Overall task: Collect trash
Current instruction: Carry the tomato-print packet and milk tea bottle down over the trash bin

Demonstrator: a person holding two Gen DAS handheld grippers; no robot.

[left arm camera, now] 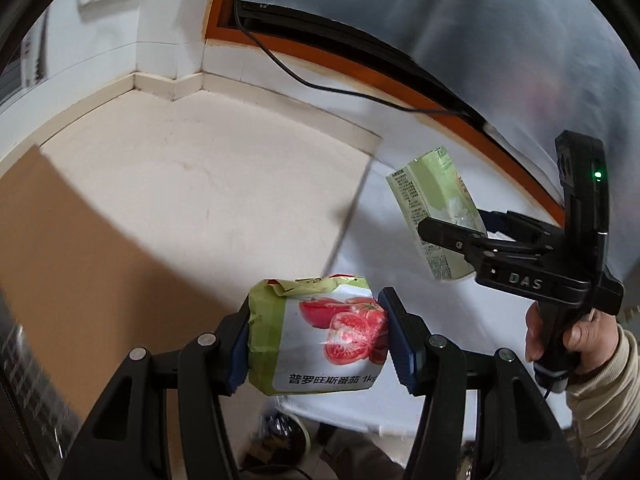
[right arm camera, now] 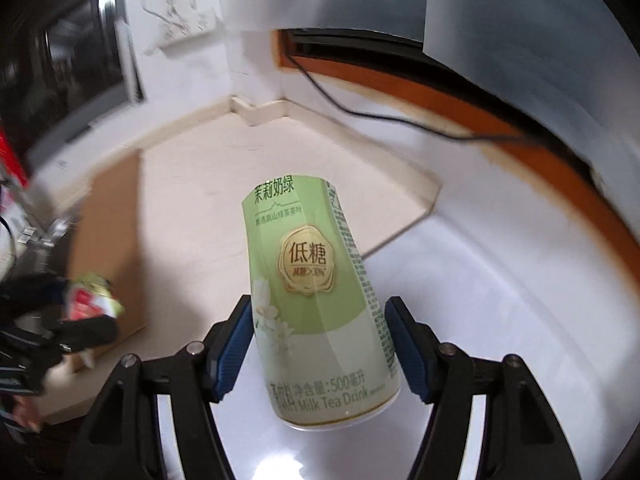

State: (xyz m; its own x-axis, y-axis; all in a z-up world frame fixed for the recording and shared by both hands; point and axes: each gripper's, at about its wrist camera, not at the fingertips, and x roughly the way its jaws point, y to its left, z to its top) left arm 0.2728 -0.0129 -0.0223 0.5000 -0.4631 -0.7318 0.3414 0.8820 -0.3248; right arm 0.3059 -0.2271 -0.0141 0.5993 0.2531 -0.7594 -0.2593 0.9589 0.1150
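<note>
Nearest me, at six o'clock in the left wrist view, my left gripper is clamped on a crumpled tomato bag, one blue pad pressed into each side. The bag looks like thin plastic film: light, soft and probably slippery, so I judge it could slide out under a loose squeeze. Holding it across its bunched middle, as now, seems the safest place.

In the right wrist view, also at six o'clock, my right gripper is closed on a green milk tea carton, both pads against its lower half. It hangs tilted, its far end leaning toward eleven o'clock. It looks like a light, likely empty container with thin walls that would dent under hard pressure; gripping low across the body seems sound.

From the left view the carton and right gripper appear at three o'clock, above the white table, carried by a hand in a beige sleeve.

Farther off, at nine o'clock, a brown cardboard sheet lies on the pale floor; at one o'clock a black cable trails along the orange table edge.

Count: two pieces of trash, one bag and one carton; two grippers; one cardboard sheet; one cable.
</note>
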